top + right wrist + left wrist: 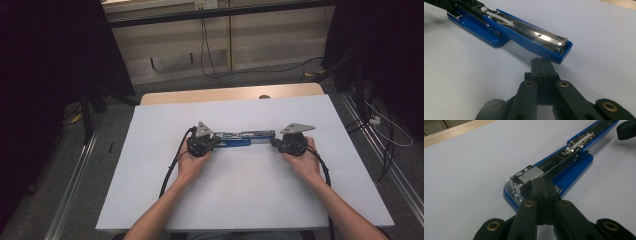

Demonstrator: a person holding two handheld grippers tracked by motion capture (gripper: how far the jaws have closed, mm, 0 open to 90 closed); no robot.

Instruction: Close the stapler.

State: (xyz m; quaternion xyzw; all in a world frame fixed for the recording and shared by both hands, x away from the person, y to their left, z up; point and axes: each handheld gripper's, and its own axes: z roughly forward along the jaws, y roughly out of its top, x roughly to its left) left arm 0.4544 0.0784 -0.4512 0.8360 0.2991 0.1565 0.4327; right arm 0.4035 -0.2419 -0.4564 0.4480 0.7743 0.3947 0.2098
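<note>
Stapler (243, 138) opened flat on white table (250, 190), closed tongs (543, 185) at each end

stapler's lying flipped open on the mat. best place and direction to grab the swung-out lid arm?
Probably the free end of the blue lid arm, pinched across its two long blue side walls, coming from the right gripper side. That end lies low and clear of the base, and the walls look flat and parallel. The shiny inner channel faces up, so avoid clamping top to bottom. Both grippers are shut now and must open first.
</note>
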